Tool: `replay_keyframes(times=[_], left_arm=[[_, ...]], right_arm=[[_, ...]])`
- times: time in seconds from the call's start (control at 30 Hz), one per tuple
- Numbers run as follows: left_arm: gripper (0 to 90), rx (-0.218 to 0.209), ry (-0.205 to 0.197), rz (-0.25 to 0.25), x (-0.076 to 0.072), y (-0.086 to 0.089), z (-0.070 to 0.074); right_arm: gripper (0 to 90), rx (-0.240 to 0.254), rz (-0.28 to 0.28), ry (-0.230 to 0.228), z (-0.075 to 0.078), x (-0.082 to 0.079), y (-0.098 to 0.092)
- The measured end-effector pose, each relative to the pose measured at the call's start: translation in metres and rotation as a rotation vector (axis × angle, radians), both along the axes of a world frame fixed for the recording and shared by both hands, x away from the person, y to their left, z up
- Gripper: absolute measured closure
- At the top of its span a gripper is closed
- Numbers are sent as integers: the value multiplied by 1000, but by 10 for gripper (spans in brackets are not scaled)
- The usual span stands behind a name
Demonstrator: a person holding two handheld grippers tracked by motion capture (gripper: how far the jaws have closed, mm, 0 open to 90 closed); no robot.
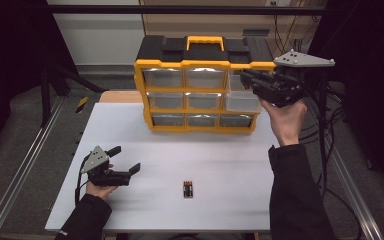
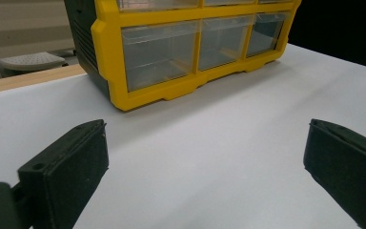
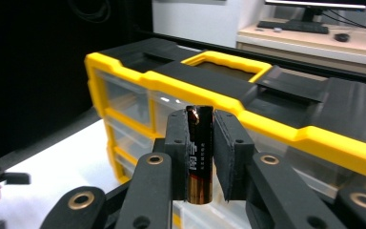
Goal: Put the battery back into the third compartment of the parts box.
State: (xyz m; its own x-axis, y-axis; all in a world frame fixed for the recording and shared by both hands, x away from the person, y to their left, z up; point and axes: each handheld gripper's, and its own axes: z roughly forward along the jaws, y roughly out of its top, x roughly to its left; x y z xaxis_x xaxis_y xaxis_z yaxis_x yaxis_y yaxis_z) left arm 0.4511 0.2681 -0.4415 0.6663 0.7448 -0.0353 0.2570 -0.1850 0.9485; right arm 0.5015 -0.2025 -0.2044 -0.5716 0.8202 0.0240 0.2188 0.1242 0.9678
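Right gripper (image 3: 200,157) is clamped on an upright battery (image 3: 199,162), held beside the organizer's (image 1: 200,65) pulled-out top-right drawer (image 1: 241,95), apparently just above it. Left gripper (image 1: 125,160) rests wide open on the table (image 1: 230,160), near two more batteries (image 1: 187,189).

Right gripper (image 3: 201,157): clamped on battery (image 3: 200,157), held upright.
Organizer (image 3: 248,100): yellow-and-black, just behind battery; its carry handle (image 3: 226,64) on top.
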Motion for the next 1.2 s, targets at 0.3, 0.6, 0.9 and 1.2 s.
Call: replay_keyframes(times=[0.3,0.6,0.9,1.2], left_arm=[[8,0,1,-1,0,0,0],[9,1,0,-1,0,0,0],[9,4,0,-1,0,-1,-1],[9,5,0,-4,0,-1,0]], right_arm=[[769,-32,-82,25,-11,21,1],[769,-37,-113,76,-27,31,-2],[765,-65,-112,109,-36,31,-3],[718,-41,-126,120,-40,29,-6]])
